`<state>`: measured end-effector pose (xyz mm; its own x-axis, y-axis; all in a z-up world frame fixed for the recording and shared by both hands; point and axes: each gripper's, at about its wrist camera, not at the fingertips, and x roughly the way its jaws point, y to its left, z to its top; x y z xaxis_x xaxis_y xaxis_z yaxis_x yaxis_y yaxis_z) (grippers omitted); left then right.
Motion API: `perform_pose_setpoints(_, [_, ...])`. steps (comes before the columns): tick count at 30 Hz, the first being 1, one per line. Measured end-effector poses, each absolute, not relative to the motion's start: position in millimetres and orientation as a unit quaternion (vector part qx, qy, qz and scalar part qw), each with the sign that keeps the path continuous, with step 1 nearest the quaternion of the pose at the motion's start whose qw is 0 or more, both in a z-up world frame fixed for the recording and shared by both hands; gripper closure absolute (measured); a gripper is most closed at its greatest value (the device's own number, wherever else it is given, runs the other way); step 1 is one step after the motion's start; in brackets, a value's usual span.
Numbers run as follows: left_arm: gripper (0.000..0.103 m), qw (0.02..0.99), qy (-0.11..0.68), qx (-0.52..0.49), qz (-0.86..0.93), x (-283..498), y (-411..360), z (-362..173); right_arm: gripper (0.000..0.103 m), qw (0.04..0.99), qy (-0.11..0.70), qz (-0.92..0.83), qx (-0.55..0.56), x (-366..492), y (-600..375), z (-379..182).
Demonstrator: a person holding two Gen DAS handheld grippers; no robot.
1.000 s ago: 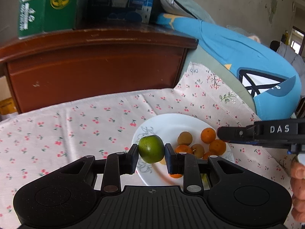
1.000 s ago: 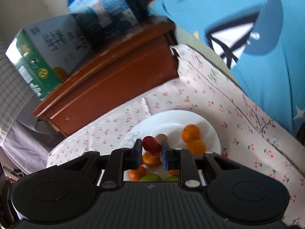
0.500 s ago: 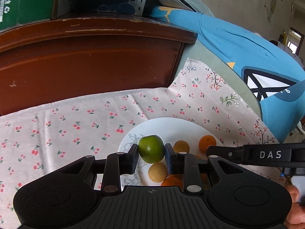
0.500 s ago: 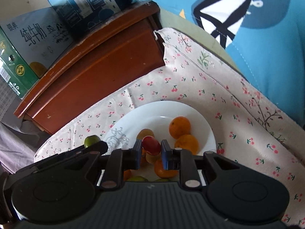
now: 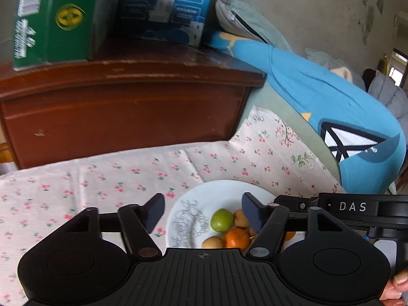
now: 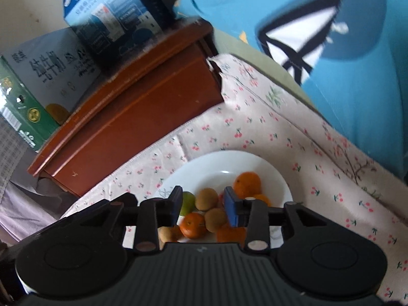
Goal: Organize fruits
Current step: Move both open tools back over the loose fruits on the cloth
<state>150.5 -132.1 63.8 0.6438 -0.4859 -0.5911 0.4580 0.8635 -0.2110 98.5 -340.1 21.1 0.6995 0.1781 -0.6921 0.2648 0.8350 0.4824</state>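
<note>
Since the earlier frames, both fruits are no longer being held: the green lime (image 5: 221,220) is now lying on the white plate (image 5: 219,193), and the red fruit formerly pinched in the right tool is not being seen between its fingers. The left gripper (image 5: 202,213) is being held with its jaws spread wide, nothing between them, above the near left part of the plate. The right gripper (image 6: 204,204) is also being held apart at a moderate width, empty, over the near side of the plate. The lime is resting at the left of the pile, touching a brown fruit (image 5: 241,218) and just beside an orange (image 5: 237,238). In the right wrist view, another orange (image 6: 247,181) is sitting on the far right of the plate, with two brown fruits (image 6: 207,199) between the fingers' line of sight. The plate is being supported by a cherry-print cloth (image 5: 102,176). A wooden cabinet (image 5: 122,112) is standing at the far side, carrying a green carton (image 5: 58,17) and a blue carton (image 5: 168,7). A blue cushion (image 5: 331,117) is lying at the far right.
</note>
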Motion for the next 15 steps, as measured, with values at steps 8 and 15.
perform_pose_setpoints(8, [0.029, 0.913, 0.335, -0.006, -0.232, 129.4, -99.6, 81.3, 0.060, 0.887, 0.379, -0.002, 0.264, 91.6, -322.3, 37.2])
perform_pose_setpoints(15, [0.029, 0.915, 0.350, -0.010, -0.202, 111.2, -64.5, 84.6, 0.057, 0.893, 0.379, 0.018, 0.241, 80.5, -301.8, 43.9])
